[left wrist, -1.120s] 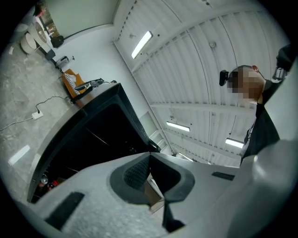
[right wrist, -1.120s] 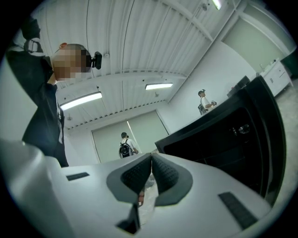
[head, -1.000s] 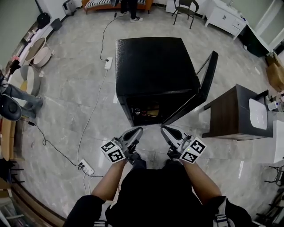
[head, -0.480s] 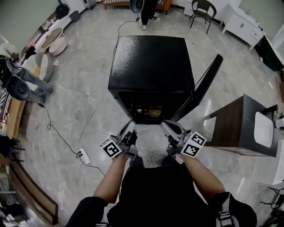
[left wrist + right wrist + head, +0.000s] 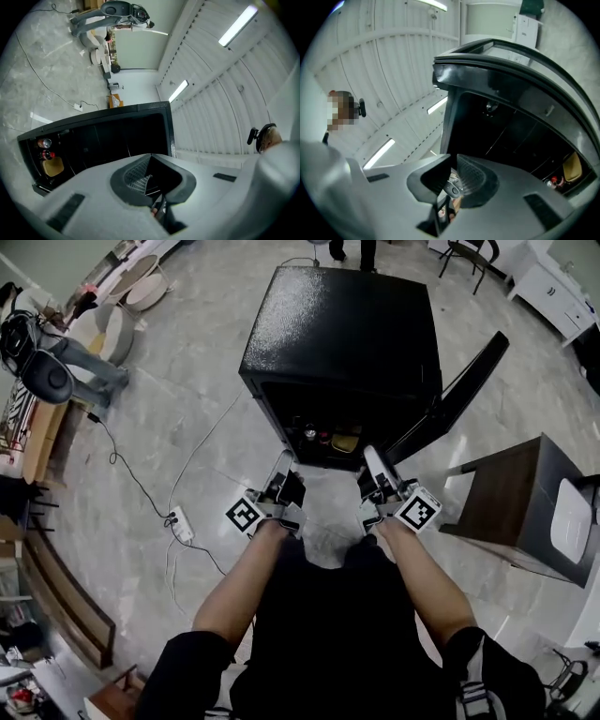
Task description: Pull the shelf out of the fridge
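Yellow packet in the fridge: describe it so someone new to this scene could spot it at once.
Find the black box-shaped fridge standing mid-floor, its door swung open. In its dark opening three small things sit in a row: a silver can, a small red item, then the yellow packet. It is the only yellow one, and the one nearest the open door.

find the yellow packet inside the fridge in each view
Head view: yellow packet upper centre, in the fridge open front.
Left gripper view: packet at lower left.
Right gripper view: packet at lower right edge.
Shared landmark: red-capped item beside it.
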Demonstrator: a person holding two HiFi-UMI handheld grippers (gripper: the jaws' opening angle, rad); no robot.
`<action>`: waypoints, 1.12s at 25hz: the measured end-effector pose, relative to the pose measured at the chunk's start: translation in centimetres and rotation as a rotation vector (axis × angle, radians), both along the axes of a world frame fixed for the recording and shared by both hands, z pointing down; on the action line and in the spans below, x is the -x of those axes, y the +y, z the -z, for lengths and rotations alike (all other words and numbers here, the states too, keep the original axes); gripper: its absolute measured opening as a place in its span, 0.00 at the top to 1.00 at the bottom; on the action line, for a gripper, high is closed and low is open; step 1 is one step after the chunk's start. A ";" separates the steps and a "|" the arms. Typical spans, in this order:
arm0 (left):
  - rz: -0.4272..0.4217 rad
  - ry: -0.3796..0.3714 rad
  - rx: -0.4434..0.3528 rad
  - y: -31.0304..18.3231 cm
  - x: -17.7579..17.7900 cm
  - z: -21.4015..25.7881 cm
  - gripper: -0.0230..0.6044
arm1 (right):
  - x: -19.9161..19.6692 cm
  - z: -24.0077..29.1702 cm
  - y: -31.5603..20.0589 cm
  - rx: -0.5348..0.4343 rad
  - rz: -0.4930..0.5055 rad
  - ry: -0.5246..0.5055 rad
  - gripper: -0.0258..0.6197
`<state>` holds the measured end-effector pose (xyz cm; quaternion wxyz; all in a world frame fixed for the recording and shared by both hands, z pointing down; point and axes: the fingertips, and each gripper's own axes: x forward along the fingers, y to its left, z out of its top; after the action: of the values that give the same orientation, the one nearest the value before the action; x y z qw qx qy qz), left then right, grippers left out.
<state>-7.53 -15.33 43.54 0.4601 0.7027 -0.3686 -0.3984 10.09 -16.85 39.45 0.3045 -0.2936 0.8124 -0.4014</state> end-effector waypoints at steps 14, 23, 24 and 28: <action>0.009 0.083 0.160 -4.0 -1.0 -8.5 0.94 | -2.7 -12.4 -3.5 0.304 -0.222 -0.162 0.83; 0.001 0.063 0.249 -6.5 -1.3 -14.9 0.94 | -4.0 -20.1 -5.5 0.370 -0.313 -0.144 0.80; 0.006 0.058 0.254 -6.7 -1.1 -15.7 0.94 | -4.0 -20.4 -5.8 0.367 -0.321 -0.155 0.80; 0.025 0.055 0.266 -7.4 -0.5 -18.0 0.93 | -3.8 -21.6 -6.9 0.366 -0.345 -0.172 0.76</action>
<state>-7.05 -22.78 61.53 0.5540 0.6196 -0.4143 -0.3709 13.87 -23.75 61.02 0.3781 -0.4426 0.6352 -0.5075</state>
